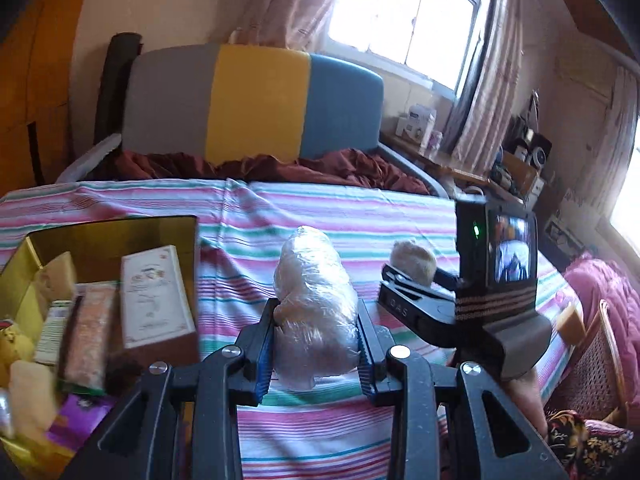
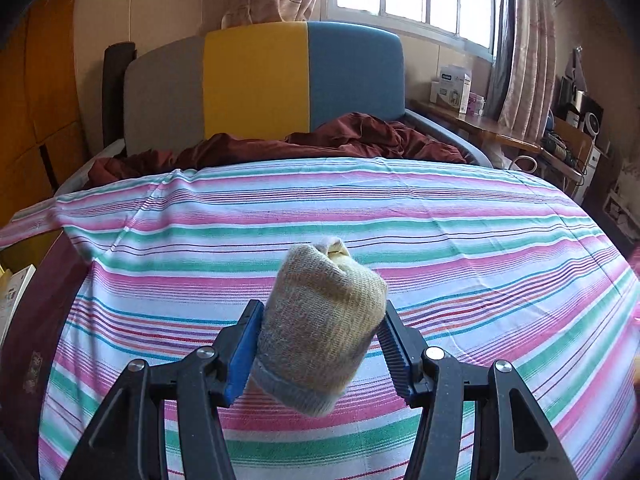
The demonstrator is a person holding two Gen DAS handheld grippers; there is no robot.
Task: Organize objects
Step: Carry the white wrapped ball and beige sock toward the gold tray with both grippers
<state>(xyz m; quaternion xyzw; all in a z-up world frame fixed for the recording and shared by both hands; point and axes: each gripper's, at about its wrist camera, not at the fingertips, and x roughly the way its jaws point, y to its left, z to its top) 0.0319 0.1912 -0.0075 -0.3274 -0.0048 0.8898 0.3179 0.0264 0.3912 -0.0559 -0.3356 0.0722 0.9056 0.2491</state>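
Only the left wrist view catches the gold box [image 1: 100, 236] at the left, stuffed with packets and a white carton [image 1: 154, 294], plus the right gripper [image 1: 404, 280] off to the side. The right wrist view just gets the striped bedsheet [image 2: 400, 216] and the headboard [image 2: 256, 76]. The left gripper [image 1: 316, 344] has its fingers [image 1: 264, 360] clamped tight on a plastic-wrapped bundle [image 1: 314, 308] above the bed. The right fingers [image 2: 240, 352] stand partly apart, squeezing a rolled sock [image 2: 324, 328] over the sheet.
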